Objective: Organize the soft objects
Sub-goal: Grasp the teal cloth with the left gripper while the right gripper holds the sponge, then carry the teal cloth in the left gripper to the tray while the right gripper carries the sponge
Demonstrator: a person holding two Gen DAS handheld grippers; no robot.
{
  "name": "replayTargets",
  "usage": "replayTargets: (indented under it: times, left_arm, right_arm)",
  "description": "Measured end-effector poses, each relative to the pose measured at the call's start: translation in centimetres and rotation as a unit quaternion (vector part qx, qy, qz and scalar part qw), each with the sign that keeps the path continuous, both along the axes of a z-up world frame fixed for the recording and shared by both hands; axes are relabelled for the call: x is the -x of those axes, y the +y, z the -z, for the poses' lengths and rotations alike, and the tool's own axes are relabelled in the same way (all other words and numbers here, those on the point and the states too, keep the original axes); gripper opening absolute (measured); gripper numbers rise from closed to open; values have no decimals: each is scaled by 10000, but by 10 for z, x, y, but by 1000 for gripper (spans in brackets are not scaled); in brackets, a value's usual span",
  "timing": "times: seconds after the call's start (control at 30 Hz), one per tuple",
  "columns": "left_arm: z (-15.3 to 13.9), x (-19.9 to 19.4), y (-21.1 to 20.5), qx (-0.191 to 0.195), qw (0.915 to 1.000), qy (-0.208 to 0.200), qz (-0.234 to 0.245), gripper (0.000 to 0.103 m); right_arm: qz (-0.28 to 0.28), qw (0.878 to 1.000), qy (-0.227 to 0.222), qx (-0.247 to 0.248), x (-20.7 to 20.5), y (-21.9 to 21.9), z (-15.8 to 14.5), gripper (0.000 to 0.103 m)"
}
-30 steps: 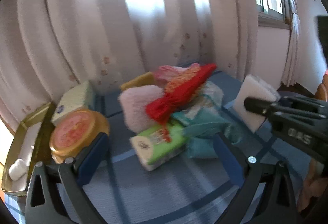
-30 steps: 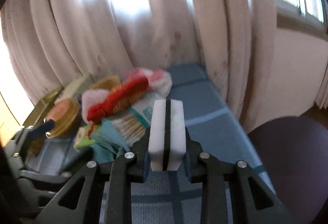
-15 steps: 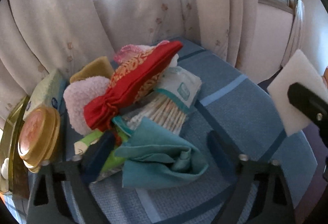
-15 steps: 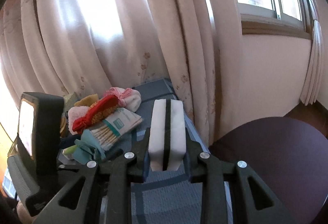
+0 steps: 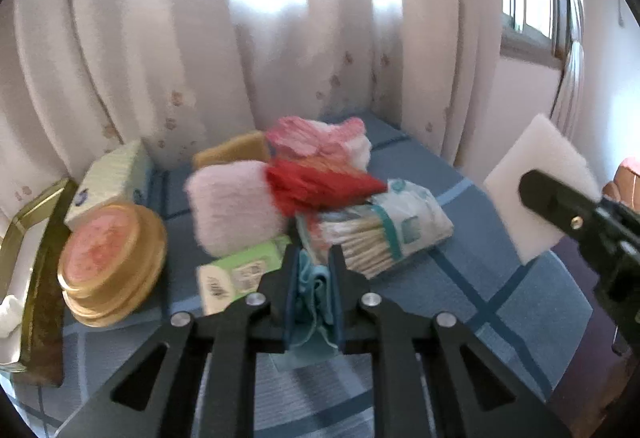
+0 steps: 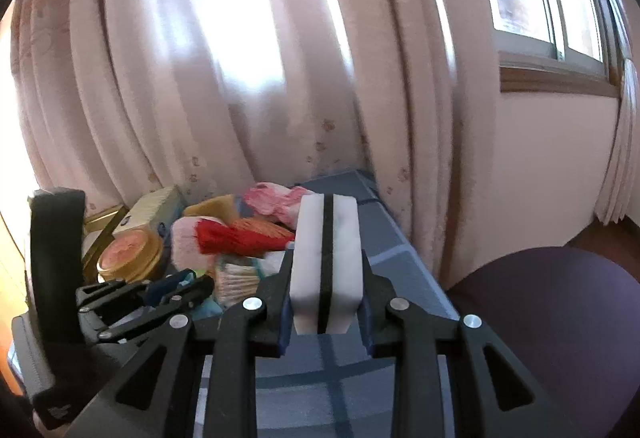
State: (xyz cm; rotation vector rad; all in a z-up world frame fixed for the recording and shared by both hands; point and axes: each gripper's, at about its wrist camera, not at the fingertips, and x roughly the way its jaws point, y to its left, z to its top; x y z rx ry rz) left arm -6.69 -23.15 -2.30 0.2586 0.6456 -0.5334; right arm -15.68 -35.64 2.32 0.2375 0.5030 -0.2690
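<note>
A heap of soft things lies on the blue checked table (image 5: 500, 298): a pink fluffy cloth (image 5: 232, 205), a red cloth (image 5: 316, 185), a pink-and-white cloth (image 5: 320, 141), a yellow sponge (image 5: 232, 153), a cotton-swab pack (image 5: 384, 234) and a green pack (image 5: 240, 270). My left gripper (image 5: 314, 258) is closing, and its pads press on a bunched teal cloth (image 5: 316, 290) at the heap's near edge. My right gripper (image 6: 326, 258) is shut on a white sponge with a black stripe (image 6: 344, 238), held above the table right of the heap. That sponge (image 5: 528, 173) also shows in the left wrist view.
A round gold tin (image 5: 112, 258), a tissue box (image 5: 112, 177) and a gold-rimmed tray (image 5: 36, 238) stand left of the heap. Curtains (image 6: 240, 77) hang right behind the table. A purple chair seat (image 6: 560, 318) is beside the table's right edge.
My left gripper went from wide open to closed on the teal cloth. The red cloth has shifted on the heap. The right gripper kept its hold on the sponge and rose a little.
</note>
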Motion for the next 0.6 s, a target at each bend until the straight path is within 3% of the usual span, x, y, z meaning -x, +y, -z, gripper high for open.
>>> replayTargets:
  times: [0.13, 0.27, 0.6]
  left_arm:
    - [-12, 0, 36, 543, 9984, -8, 172, 12]
    - [-25, 7, 85, 1255, 9910, -116, 448, 12]
    - [-44, 0, 154, 1409, 9891, -425, -40, 12]
  right_arm:
    - [-46, 10000, -13, 42, -4, 13, -2, 29]
    - [-112, 9998, -110, 96, -5, 30, -5, 29]
    - [-578, 9974, -305, 292, -22, 84, -13, 29]
